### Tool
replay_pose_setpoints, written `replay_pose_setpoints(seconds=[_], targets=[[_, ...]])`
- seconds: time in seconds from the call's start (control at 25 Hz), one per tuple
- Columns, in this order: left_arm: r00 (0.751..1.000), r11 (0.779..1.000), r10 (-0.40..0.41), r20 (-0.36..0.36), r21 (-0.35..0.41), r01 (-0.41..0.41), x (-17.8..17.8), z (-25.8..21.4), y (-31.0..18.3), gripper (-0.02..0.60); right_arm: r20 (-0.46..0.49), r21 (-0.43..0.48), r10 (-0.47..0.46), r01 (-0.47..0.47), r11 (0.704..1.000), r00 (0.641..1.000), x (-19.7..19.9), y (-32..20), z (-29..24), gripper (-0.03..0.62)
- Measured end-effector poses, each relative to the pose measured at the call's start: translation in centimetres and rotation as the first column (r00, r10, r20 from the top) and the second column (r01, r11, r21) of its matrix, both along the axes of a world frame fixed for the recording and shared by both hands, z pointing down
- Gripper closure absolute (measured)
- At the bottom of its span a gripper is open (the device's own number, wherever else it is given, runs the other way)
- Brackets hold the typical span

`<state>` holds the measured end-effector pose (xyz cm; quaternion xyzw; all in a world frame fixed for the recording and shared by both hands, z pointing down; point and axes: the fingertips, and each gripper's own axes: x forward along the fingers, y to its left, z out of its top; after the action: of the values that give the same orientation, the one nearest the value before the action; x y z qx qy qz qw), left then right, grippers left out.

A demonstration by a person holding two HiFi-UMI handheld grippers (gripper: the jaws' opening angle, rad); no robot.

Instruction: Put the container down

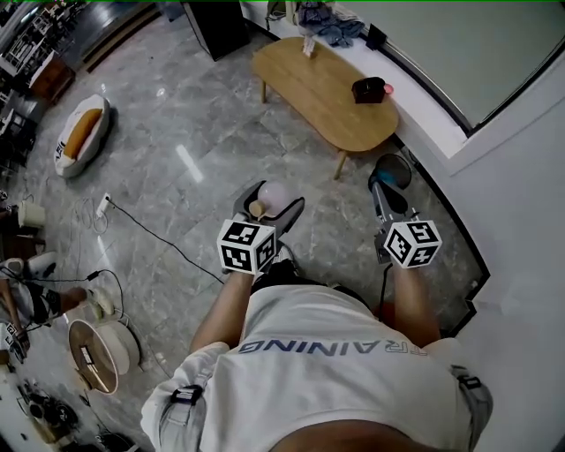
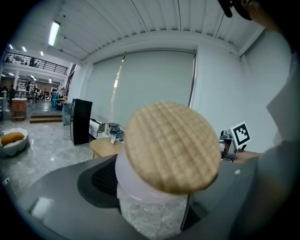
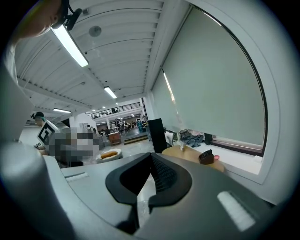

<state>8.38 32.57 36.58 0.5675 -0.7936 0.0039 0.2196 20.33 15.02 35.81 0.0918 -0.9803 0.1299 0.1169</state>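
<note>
A pale lilac container [image 1: 274, 196] with a round woven tan lid [image 2: 171, 147] is clamped between the jaws of my left gripper [image 1: 267, 208], held in the air over the marble floor. In the left gripper view its lid fills the middle and its body [image 2: 136, 183] sits between the dark pads. My right gripper [image 1: 391, 181] hangs to the right, near the wall, its jaws together with nothing between them [image 3: 149, 180]. The oval wooden table [image 1: 323, 87] stands ahead of both grippers.
A small black object [image 1: 369, 89] sits on the table's right end. Beyond are a white window ledge [image 1: 424, 101] and a black cabinet [image 1: 216, 26]. On the floor lie a cushion bed [image 1: 81, 132], a black cable [image 1: 159, 237] and a round wooden object [image 1: 97, 355].
</note>
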Motion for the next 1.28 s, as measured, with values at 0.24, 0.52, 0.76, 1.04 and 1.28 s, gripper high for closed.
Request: replay_pose_setpoints(seconds=[0.24,0.52,0.76,1.04,1.28], targets=[[0.999,0.999,0.031,0.015,0.007,-0.031,-7.6,-0.4,0.5,0.179,0.0,0.018,0.034,-0.034,0.999,0.999,-6.9,0.2,-0.7,0.577],[0.999,0.999,0.037,-0.012,0.017,-0.037,-12.5,0.5,0.7,0.179,-0.044,0.027,0.031,-0.03,0.999,0.999,-11.2,1.1,0.3,0.577],[0.998,0.998,0.055,-0.032,0.005,-0.055,-14.2,1.5,-1.3,0.179,-0.056,0.023,0.05,-0.049,0.999,0.997,-13.2,-1.2,0.6,0.577],[0.998,0.998,0.058,-0.027,-0.02,-0.059,-17.9,2.1,-5.5,0.179,-0.055,-0.005,0.029,-0.029,1.0,0.998,-17.7,-5.0,1.9,0.577],[0.995,0.994,0.101,-0.02,-0.05,-0.101,-21.2,2.4,-13.0,0.179,-0.061,-0.041,0.082,-0.084,0.996,0.995,-19.7,-12.0,3.1,0.577]])
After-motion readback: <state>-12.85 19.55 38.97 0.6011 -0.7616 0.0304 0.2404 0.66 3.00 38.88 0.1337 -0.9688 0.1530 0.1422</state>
